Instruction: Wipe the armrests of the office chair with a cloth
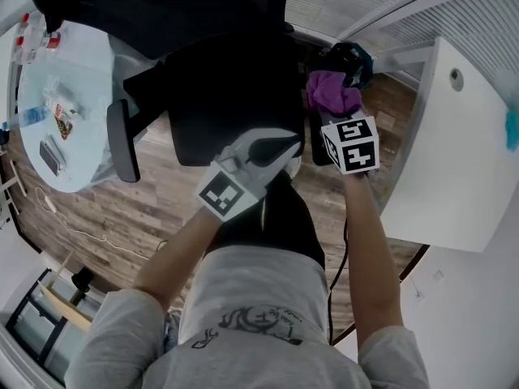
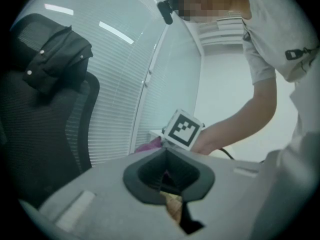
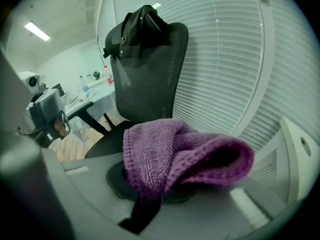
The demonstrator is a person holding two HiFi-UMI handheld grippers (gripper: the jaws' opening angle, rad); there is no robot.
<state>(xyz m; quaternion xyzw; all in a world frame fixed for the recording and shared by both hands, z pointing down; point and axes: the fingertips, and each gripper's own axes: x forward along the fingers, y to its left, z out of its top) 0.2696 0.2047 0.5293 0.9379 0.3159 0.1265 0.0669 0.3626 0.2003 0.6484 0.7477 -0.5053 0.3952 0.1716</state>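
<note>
Your left arm bends inward, holding the left gripper (image 1: 280, 148) over the chair (image 1: 219, 104) seat's near edge, jaws pressed together and empty. Your right arm stretches straight ahead, the right gripper (image 1: 336, 116) clamping the purple cloth (image 1: 331, 91) beside the seat's right edge.

Bunched purple cloth (image 3: 172, 156) clamped in the right tongs (image 3: 150, 186), black mesh office chair (image 3: 147, 84) behind, dark garment (image 3: 140, 26) draped over its backrest, window blinds (image 3: 230, 54) beyond.

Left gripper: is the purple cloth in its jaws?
No, the jaws of the left gripper meet with nothing between them; the purple cloth is clamped in the right gripper.
</note>
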